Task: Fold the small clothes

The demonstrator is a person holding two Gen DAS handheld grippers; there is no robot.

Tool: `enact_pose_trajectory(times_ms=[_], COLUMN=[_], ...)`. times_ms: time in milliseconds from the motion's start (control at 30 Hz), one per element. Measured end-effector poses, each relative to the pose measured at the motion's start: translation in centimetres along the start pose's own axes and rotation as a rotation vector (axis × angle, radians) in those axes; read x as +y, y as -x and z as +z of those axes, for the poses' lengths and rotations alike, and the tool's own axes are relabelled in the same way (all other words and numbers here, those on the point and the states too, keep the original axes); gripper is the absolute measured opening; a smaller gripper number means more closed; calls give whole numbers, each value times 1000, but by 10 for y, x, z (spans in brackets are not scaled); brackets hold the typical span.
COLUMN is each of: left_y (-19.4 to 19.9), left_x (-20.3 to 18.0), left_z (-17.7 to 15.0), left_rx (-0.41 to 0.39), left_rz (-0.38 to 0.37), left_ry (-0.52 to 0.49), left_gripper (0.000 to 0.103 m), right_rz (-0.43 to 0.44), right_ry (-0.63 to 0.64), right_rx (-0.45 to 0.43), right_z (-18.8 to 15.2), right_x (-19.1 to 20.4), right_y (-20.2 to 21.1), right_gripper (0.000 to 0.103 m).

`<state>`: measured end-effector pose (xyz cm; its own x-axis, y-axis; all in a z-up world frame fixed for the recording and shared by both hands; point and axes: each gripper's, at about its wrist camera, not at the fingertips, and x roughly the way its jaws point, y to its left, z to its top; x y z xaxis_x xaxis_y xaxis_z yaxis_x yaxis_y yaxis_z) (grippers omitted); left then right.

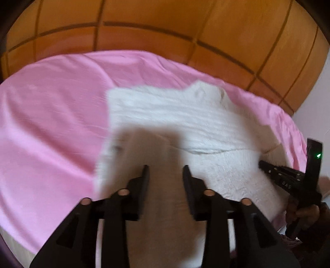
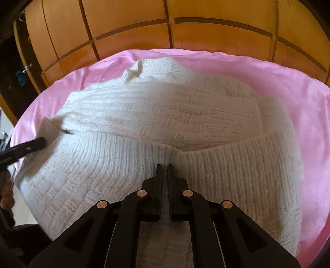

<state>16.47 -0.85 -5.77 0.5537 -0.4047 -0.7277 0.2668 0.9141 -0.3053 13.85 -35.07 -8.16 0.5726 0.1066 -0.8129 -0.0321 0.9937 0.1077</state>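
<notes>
Sweater (image 2: 165,123) hem sits pinched between your right gripper (image 2: 164,167) jaws; your left gripper (image 1: 166,168) hangs spread above the knit. Beyond both, its body lies on the pink sheet (image 2: 288,78). Carry that hem forward evenly, keeping edges aligned.

Your sweater (image 2: 160,115) lay on the sheet (image 2: 288,82), the panelled wall (image 2: 165,12) behind it. Your right claw (image 2: 164,168) sat at its near hem, your left claw (image 2: 39,142) at its left edge.
</notes>
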Motion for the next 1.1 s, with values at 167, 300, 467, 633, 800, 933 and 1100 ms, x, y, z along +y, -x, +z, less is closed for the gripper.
enact_pose_trajectory(times_ms=[167,300,467,633,800,933,1100], left_y=[2,-18,-40,-38,-39,-34,-24], left_x=[20,12,0,7,8,9,8], left_z=[6,16,11,14,14,13,12], left_rx=[21,55,93,74,64,46,17], left_rz=[14,24,118,114,115,105,95], left_ry=[-27,-101,-179,-141,-149,-144,-158], left_gripper=[51,58,36,23,23,18,9], right_rz=[-5,3,53,57,-113,-171,-209], right_ry=[-6,-7,-36,-50,-67,-92,-55], right_rx=[-3,3,13,-64,-133,-88,-17], right_z=[0,1,6,13,14,10,4], right_x=[1,-1,-7,-18,-54,-82,-80], right_y=[0,0,9,49,81,67,39], right_gripper=[4,4,20,63,63,63,26])
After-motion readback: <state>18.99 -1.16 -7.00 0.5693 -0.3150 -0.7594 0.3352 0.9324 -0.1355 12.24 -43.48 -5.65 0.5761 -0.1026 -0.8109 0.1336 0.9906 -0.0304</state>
